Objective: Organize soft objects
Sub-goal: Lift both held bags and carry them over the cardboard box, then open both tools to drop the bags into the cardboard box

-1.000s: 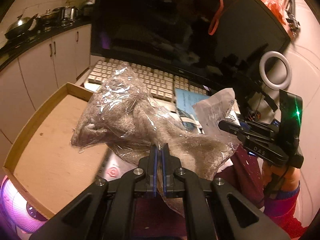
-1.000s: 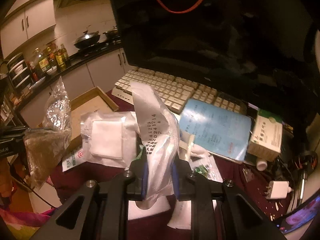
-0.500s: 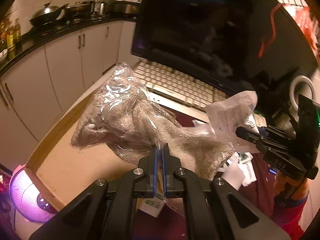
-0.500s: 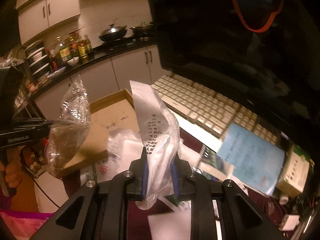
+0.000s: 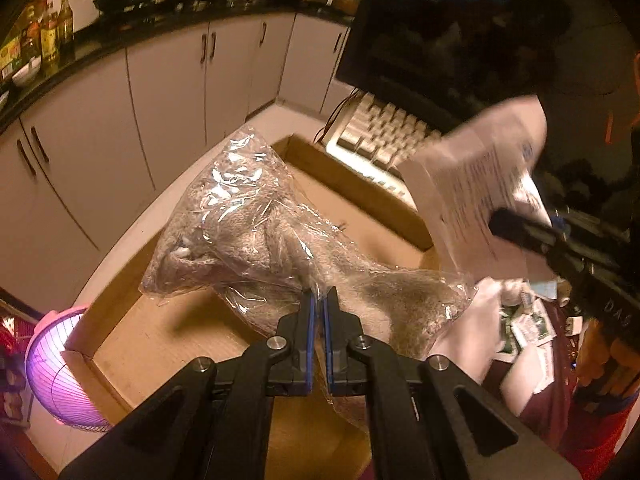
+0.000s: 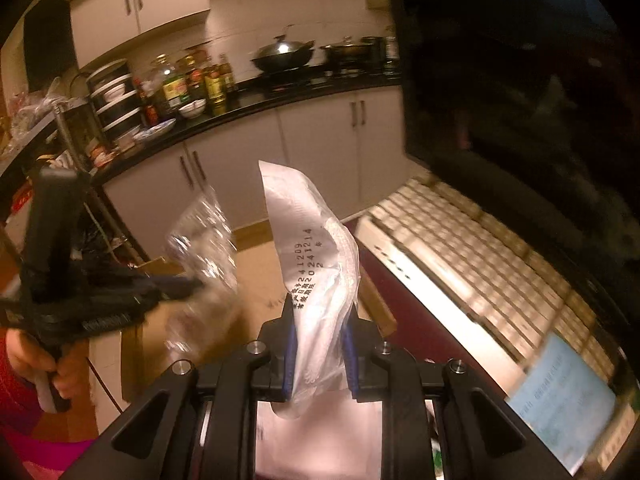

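Note:
My left gripper (image 5: 318, 300) is shut on a clear plastic bag of grey fluffy material (image 5: 256, 240) and holds it above the open cardboard box (image 5: 352, 184). My right gripper (image 6: 320, 320) is shut on a white sealed packet with printed numbers (image 6: 316, 248), upright between its fingers. In the left wrist view the right gripper (image 5: 500, 216) and its white packet (image 5: 476, 184) hang at the right, over the box's near edge. In the right wrist view the left gripper (image 6: 188, 284) and its clear bag (image 6: 204, 248) show blurred at the left, over the box (image 6: 260, 276).
A cream keyboard (image 6: 472, 256) lies before a dark monitor (image 6: 520, 80) on the maroon cloth. A blue paper (image 6: 560, 392) and small packets (image 5: 528, 324) lie on the table. White kitchen cabinets (image 5: 160, 80) stand behind. A pink fan guard (image 5: 56, 368) sits below left.
Both grippers have swung left from the keyboard area toward the cardboard box, each keeping hold of its bag. The box now lies under the clear bag.

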A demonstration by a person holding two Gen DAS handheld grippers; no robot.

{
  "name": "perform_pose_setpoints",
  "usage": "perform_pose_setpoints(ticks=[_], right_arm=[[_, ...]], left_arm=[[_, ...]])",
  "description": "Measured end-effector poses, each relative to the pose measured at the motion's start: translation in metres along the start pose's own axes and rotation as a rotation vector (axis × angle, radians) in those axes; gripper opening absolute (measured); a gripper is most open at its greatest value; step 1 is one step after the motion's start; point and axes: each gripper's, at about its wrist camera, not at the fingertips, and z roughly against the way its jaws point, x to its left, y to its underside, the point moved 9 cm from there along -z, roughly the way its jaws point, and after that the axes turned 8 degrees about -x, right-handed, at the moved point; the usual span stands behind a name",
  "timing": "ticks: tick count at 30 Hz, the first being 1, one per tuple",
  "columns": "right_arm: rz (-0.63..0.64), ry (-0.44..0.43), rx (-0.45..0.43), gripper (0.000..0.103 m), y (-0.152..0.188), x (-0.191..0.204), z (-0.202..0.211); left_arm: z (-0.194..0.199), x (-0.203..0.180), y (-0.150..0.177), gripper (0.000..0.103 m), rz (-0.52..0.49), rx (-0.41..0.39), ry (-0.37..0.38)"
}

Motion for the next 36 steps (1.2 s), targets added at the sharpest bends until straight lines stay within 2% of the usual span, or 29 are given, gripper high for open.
perform_pose_setpoints(ticks=[5,11,13,23,26,28,29,31,32,34,36], right_arm=[[0.023,-0.03,0.05,0.021,-0.003,0.004,-0.049],[0.086,0.034,0.135,0.021,0.014,-0.004,-0.103],[0.104,0.056,0.142,0.021,0.019,-0.006,-0.108],[0.138,0.061,0.146,0.023,0.015,0.008,-0.124],[0.15,0.05,0.145,0.029,0.015,0.016,-0.125],[0.153,0.045,0.144,0.038,0.014,0.02,-0.125],[0.148,0.036,0.144,0.044,0.014,0.022,-0.125],[0.132,0.017,0.145,0.056,0.015,0.026,-0.125],[0.125,0.015,0.144,0.058,0.016,0.026,-0.124],[0.104,0.004,0.142,0.063,0.017,0.026,-0.121],[0.071,-0.014,0.135,0.068,0.016,0.025,-0.115]], left_arm=[[-0.015,0.015,0.003,0.004,0.021,0.028,-0.011],[-0.025,0.014,0.005,0.004,0.015,0.05,-0.014],[-0.03,0.013,0.007,0.004,0.017,0.059,-0.011],[-0.042,0.014,0.01,0.005,0.043,0.075,0.019],[-0.037,0.022,0.015,0.014,0.065,0.073,0.02],[-0.034,0.027,0.017,0.028,0.078,0.071,0.015],[-0.032,0.03,0.018,0.033,0.091,0.066,0.007],[-0.029,0.034,0.018,0.05,0.107,0.051,-0.004],[-0.025,0.038,0.018,0.054,0.117,0.037,-0.015],[-0.018,0.039,0.017,0.072,0.122,0.005,0.001],[-0.012,0.041,0.016,0.076,0.114,-0.027,-0.008]])
